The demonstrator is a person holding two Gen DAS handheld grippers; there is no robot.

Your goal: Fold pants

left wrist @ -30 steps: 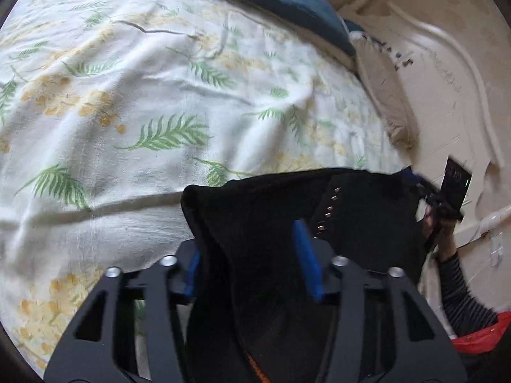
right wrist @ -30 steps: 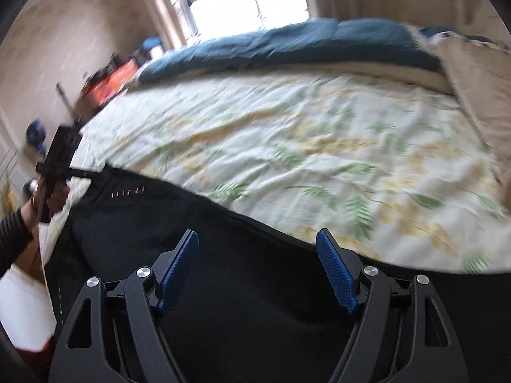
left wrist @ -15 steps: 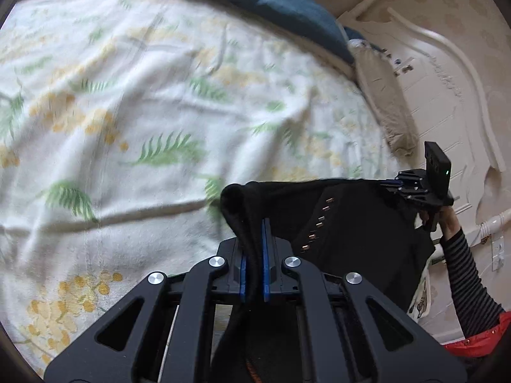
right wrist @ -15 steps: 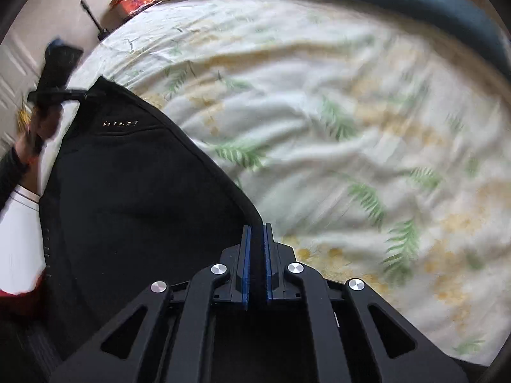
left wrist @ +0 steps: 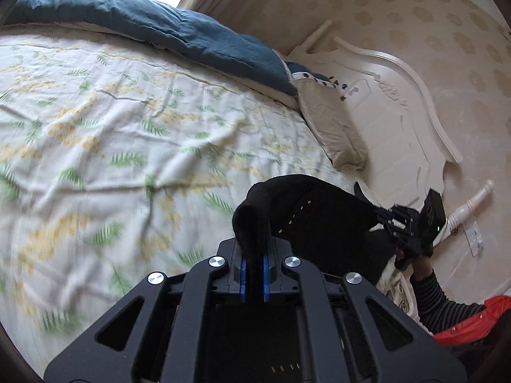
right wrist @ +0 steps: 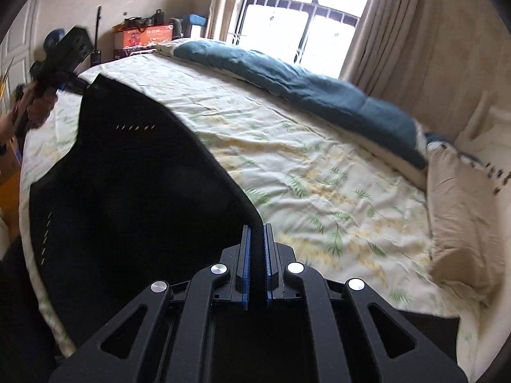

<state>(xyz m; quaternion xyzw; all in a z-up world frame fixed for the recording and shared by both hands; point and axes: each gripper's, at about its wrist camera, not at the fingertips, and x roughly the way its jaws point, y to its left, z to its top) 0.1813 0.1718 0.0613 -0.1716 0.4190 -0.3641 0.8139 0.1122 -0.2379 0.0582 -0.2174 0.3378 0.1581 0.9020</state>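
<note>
Above the near edge of the bed [right wrist: 319, 172], the black pants [right wrist: 134, 191] are held stretched, one corner clamped by the left gripper [left wrist: 254, 268], another by the right gripper [right wrist: 257, 268].

Bright daylight from window [right wrist: 297, 22], blown out; fisheye edges, w/ motion blur.

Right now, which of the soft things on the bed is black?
The pants, clamped by both the left gripper and right gripper. The duvet is teal; the pillow is beige.
</note>
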